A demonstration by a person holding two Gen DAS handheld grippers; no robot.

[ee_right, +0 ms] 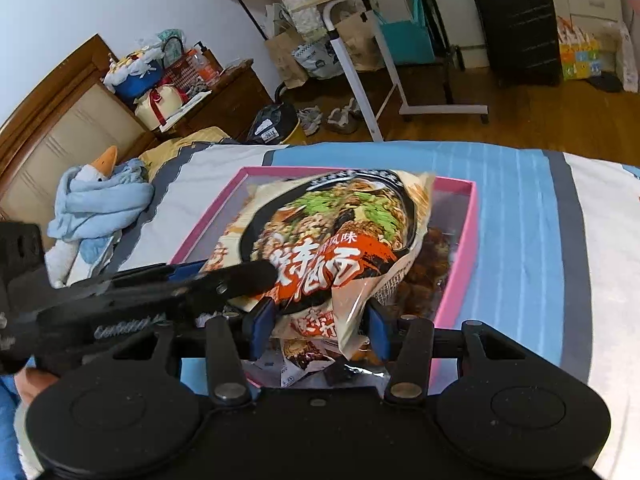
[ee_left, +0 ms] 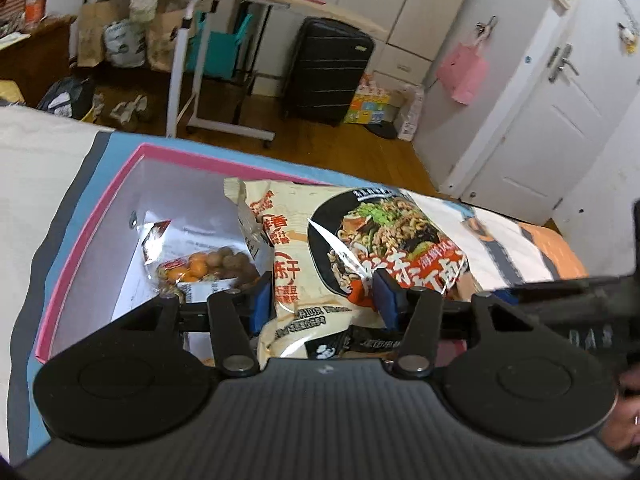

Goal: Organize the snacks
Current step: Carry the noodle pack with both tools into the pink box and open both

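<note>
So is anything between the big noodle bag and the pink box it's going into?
No barrier. The noodle bag, gripped by both grippers, left and right, hangs over the open pink box. Snack packets already lie inside, so it would land on them.

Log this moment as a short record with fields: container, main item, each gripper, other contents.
container: pink-rimmed box, open, on a blue-striped bedspread
main item: large noodle bag, above the box and partly inside its rim
left gripper: shut on the noodle bag's near edge
right gripper: shut on the noodle bag's lower end
other contents: clear pack of round brown and orange snacks on the box floor; dark snacks under the bag
nearby: blue goose plush on the bed
</note>
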